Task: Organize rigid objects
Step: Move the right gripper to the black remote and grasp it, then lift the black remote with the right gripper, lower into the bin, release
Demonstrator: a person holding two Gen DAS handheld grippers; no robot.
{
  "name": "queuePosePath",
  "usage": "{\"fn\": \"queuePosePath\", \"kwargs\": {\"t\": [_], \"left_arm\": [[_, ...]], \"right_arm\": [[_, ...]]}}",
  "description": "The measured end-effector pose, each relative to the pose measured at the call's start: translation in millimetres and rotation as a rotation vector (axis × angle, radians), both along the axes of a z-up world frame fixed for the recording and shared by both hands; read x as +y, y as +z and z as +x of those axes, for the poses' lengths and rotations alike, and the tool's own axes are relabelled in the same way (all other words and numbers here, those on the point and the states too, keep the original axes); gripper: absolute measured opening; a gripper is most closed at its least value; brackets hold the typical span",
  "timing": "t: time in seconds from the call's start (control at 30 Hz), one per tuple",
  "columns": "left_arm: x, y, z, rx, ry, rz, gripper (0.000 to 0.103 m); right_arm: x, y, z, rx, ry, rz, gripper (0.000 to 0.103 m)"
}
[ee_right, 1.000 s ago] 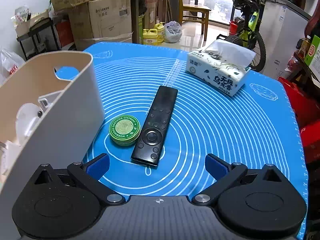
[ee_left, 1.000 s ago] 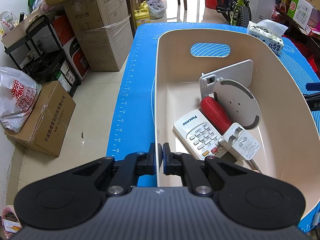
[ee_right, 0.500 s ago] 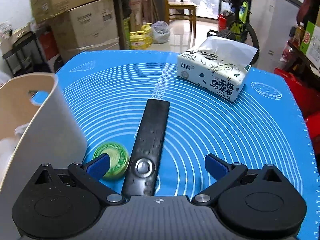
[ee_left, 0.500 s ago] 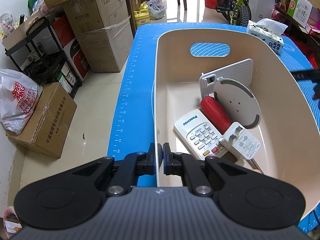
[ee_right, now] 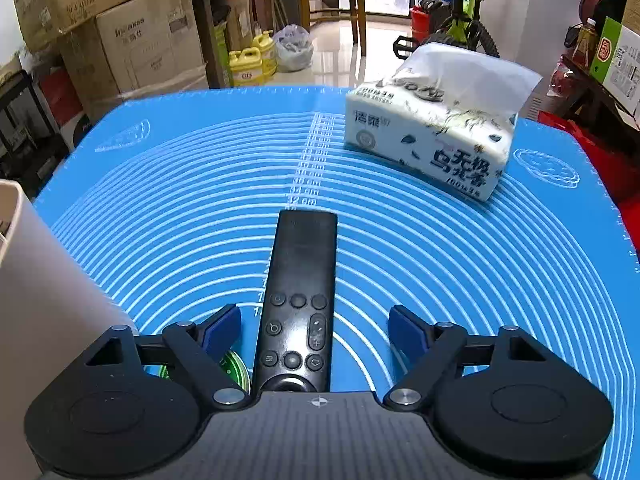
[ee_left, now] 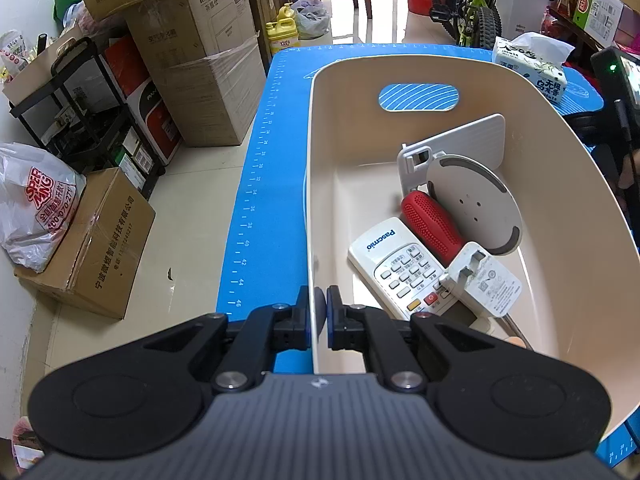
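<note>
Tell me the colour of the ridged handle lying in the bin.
Red handle, clearest in the left wrist view.

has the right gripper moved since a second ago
Yes. The right gripper has come forward over the black remote, which now lies between its closing jaws, untouched. The tissue pack, fixed on the mat, looms nearer.
</note>
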State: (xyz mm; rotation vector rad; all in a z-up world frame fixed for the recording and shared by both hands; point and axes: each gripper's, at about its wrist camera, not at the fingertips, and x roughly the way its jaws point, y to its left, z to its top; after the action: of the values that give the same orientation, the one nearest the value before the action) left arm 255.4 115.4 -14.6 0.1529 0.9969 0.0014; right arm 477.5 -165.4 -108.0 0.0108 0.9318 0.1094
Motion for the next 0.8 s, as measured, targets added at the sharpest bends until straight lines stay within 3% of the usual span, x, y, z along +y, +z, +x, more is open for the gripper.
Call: {"fn": "queuePosePath", "kwargs": {"t": [0.17, 0.23, 0.3, 0.8], "left_arm": [[0, 0, 0, 0.0, 0.0, 0.002, 0.008], [0, 0, 0, 0.0, 0.0, 0.001, 0.008], [0, 0, 0, 0.0, 0.002, -0.001, 0.008], [-1, -1, -1, 0.0, 0.007, -0.005, 0.008]], "right_arm": [[8, 1, -3, -0.009, 0.028, -0.038, 0.065], [11, 3, -5, -0.014, 0.052, -0.04, 0.051], [15, 4, -7, -0.014, 0.067, -0.045, 0.046], [4, 16, -23, -0.034, 0.05, -0.037, 0.044]]}}
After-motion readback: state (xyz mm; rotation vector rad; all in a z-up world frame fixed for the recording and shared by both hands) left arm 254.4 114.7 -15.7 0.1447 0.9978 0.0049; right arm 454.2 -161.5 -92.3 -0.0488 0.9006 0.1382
